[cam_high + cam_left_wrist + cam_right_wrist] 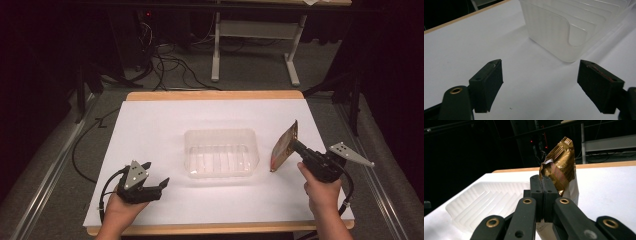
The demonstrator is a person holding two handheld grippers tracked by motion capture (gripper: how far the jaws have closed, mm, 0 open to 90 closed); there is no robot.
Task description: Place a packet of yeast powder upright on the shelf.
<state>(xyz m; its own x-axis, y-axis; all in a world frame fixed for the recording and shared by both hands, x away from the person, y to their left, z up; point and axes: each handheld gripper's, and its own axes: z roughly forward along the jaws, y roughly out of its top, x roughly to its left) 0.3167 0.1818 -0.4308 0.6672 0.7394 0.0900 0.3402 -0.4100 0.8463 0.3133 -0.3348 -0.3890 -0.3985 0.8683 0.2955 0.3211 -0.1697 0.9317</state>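
foil pouch (284,147), gold and crinkly, is pinched edge-on in my right gripper (295,143) at about 3 o'clock of the clear plastic tray (221,152), lifted off the white table (160,120). looks light, floppy and slick, so i'd grip the flat seam. left gripper (156,176) sits wide and empty at 8 o'clock.

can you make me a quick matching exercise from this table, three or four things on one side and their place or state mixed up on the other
Things:
1. clear ribbed plastic tray
2. gold foil snack packet
3. left gripper
4. right gripper

States:
A. jaws apart, nothing between them
B. lifted off the table, pinched at one edge
C. resting empty at the middle of the white table
D. jaws shut on the packet

Pairs: 1-C, 2-B, 3-A, 4-D
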